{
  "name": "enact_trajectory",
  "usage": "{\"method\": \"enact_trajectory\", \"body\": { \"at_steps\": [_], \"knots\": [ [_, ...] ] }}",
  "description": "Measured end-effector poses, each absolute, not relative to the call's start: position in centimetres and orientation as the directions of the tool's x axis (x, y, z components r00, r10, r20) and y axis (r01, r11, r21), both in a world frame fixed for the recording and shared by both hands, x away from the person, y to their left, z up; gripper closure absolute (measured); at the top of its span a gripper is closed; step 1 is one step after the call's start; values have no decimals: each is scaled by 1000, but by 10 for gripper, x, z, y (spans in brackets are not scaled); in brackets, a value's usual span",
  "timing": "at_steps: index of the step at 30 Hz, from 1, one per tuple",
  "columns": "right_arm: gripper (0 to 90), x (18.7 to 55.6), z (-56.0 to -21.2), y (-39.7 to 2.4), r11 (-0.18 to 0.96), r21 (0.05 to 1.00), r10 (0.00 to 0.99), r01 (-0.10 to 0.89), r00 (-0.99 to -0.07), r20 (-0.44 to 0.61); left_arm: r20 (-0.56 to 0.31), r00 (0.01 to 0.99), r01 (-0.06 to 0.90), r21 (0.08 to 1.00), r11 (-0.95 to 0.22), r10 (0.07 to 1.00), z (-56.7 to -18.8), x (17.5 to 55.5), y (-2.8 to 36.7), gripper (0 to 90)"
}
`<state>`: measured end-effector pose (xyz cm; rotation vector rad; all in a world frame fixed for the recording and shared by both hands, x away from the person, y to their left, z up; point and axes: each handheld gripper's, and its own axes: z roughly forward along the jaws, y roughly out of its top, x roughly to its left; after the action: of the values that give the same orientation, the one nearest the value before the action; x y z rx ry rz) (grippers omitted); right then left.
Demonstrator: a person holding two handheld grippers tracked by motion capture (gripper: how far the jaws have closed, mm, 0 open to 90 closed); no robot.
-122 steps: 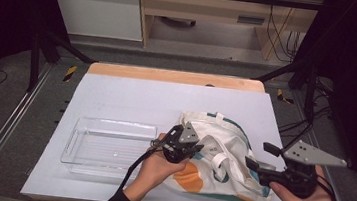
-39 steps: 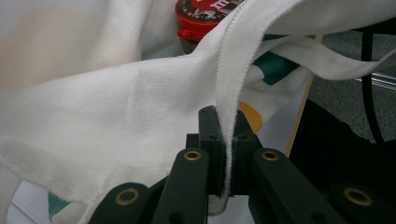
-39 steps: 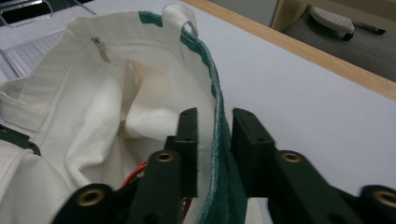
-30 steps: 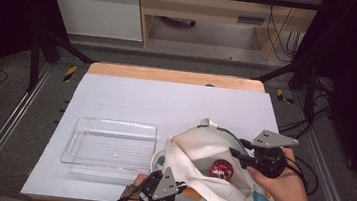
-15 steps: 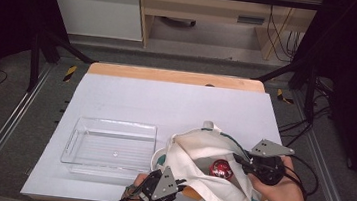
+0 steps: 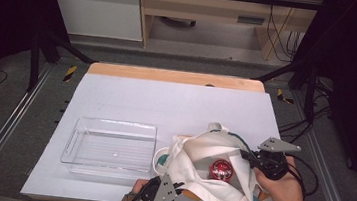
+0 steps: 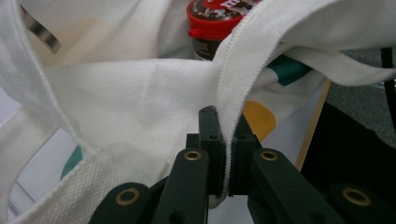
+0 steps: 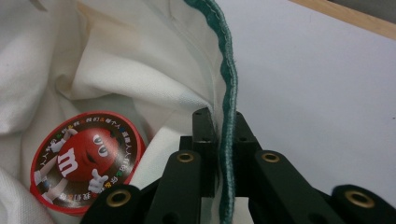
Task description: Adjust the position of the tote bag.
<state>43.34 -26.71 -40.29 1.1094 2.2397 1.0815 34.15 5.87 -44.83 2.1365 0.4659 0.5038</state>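
Jaws of the left gripper [image 6: 173, 184] are clamped on the tote bag [image 6: 196, 155] rim at six o'clock; the right gripper [image 6: 247, 157] has just closed its jaws on the green-edged rim at three o'clock. Pulled apart, the mouth gapes — baring the red-lidded jar [image 6: 221, 169], probably for lifting out to the clear tray [image 6: 111, 146] at nine o'clock.

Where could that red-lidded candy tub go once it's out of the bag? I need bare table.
Free: the white mat behind the clear tray and tote bag. Crowded: the near right corner, with bag and both grippers.
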Motion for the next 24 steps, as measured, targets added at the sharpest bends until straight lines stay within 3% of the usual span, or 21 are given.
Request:
{"method": "enact_trajectory", "body": {
  "at_steps": [24],
  "knots": [
    [851, 463, -418, -287, 277, 804, 831, 527, -551, 74, 240, 838, 133, 781, -610, 490, -467, 335, 58, 873]
  ]
}}
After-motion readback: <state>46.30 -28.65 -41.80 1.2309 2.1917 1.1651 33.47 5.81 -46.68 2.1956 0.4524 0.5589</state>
